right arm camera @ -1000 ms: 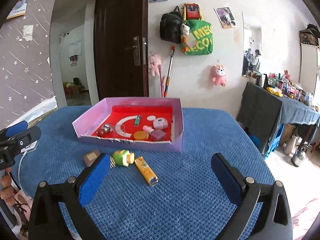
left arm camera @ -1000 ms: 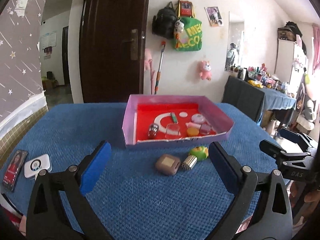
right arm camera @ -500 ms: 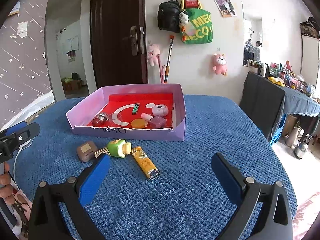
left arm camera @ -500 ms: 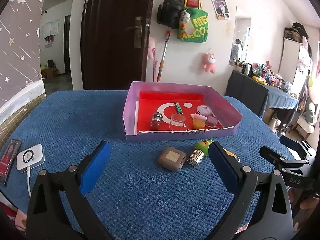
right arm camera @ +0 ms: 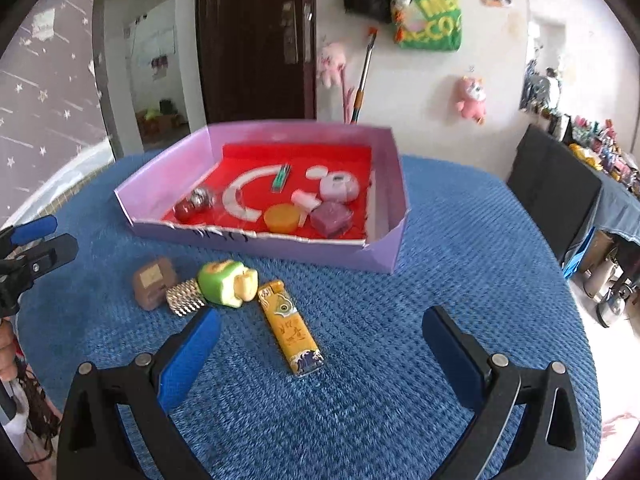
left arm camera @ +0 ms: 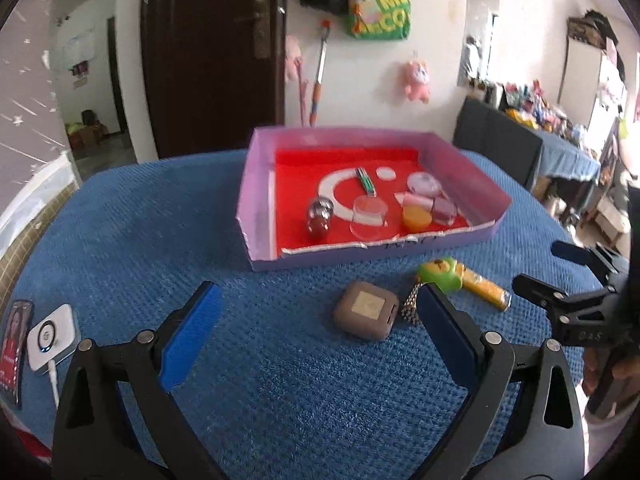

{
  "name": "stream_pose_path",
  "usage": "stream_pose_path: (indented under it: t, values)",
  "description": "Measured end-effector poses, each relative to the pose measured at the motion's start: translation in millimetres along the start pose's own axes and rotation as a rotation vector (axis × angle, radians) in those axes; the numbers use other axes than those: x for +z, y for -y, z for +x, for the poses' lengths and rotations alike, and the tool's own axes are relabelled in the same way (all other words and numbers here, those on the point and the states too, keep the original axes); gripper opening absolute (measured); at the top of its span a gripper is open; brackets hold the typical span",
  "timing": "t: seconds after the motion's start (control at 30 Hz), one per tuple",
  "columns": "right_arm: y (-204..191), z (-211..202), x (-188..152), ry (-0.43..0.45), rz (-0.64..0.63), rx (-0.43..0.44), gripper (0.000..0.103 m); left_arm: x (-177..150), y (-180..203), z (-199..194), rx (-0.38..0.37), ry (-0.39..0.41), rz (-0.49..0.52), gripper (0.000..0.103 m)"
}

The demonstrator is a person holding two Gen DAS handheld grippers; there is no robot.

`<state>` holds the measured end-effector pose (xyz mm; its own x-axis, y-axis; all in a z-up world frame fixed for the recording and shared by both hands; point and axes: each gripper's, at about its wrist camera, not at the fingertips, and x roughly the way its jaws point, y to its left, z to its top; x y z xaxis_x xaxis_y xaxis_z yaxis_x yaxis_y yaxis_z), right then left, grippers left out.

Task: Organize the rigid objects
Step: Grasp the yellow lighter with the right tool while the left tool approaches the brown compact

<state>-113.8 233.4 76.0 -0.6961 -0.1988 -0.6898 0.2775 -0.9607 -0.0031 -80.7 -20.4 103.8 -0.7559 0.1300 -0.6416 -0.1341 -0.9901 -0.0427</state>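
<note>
Left gripper (left arm camera: 316, 328) spread wide, empty; brown square case (left arm camera: 367, 317) at 12 between the pads. Right gripper (right arm camera: 320, 346) likewise gaping over yellow lighter (right arm camera: 291, 327). Green toy (right arm camera: 224, 282) at 11, purple tray (right arm camera: 384, 258) beyond at 12.

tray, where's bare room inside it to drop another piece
The purple tray is free along its left red floor, between the left wall and the silver ball, and across the back strip. The right front is crowded: orange disc, purple block, pink case.

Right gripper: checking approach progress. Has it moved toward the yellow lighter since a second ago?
Yes. The right gripper has closed in; the yellow lighter now lies between its fingers.
</note>
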Motion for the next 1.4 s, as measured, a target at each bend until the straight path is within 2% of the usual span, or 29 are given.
stream_pose_path:
  t: [0.1, 0.17, 0.3, 0.4, 0.47, 0.6, 0.7, 0.8, 0.83, 0.87, 0.9, 0.93, 1.13, 1.4]
  values:
    - [1, 17, 2, -0.057, -0.027, 0.004, 0.102, 1, 2, 16, -0.035, -0.042, 0.017, 0.096]
    - [2, 27, 3, -0.091, -0.039, 0.010, 0.100, 1, 5, 27, -0.063, -0.078, 0.024, 0.085]
    - [6, 44, 3, -0.153, -0.046, 0.030, 0.096, 0, 12, 51, -0.112, -0.160, 0.044, 0.082]
    - [6, 51, 3, -0.179, -0.056, 0.043, 0.091, -2, 20, 61, -0.140, -0.187, 0.074, 0.077]
    - [4, 55, 2, -0.195, -0.068, 0.043, 0.090, -2, 23, 65, -0.145, -0.201, 0.092, 0.069]
    - [1, 59, -1, -0.206, -0.090, 0.045, 0.090, -4, 22, 74, -0.145, -0.235, 0.099, 0.066]
    - [1, 57, -1, -0.199, -0.090, 0.063, 0.083, -5, 21, 79, -0.146, -0.249, 0.099, 0.060]
    - [-4, 54, -2, -0.173, -0.116, 0.080, 0.068, -4, 19, 84, -0.178, -0.259, 0.084, 0.055]
    - [-6, 52, -4, -0.164, -0.127, 0.088, 0.058, -4, 20, 85, -0.193, -0.261, 0.077, 0.050]
    - [-9, 50, -5, -0.155, -0.134, 0.097, 0.041, -4, 20, 86, -0.198, -0.261, 0.071, 0.050]
    - [-12, 47, -6, -0.146, -0.143, 0.104, 0.031, -4, 21, 86, -0.192, -0.256, 0.075, 0.050]
    - [-14, 46, -7, -0.142, -0.148, 0.095, 0.025, -4, 23, 86, -0.188, -0.250, 0.083, 0.049]
    - [-10, 38, -3, -0.104, -0.092, 0.095, 0.025, -5, 21, 80, -0.183, -0.236, 0.077, 0.045]
    - [-11, 22, 6, -0.064, -0.094, 0.093, 0.025, -9, 18, 75, -0.190, -0.243, 0.064, 0.045]
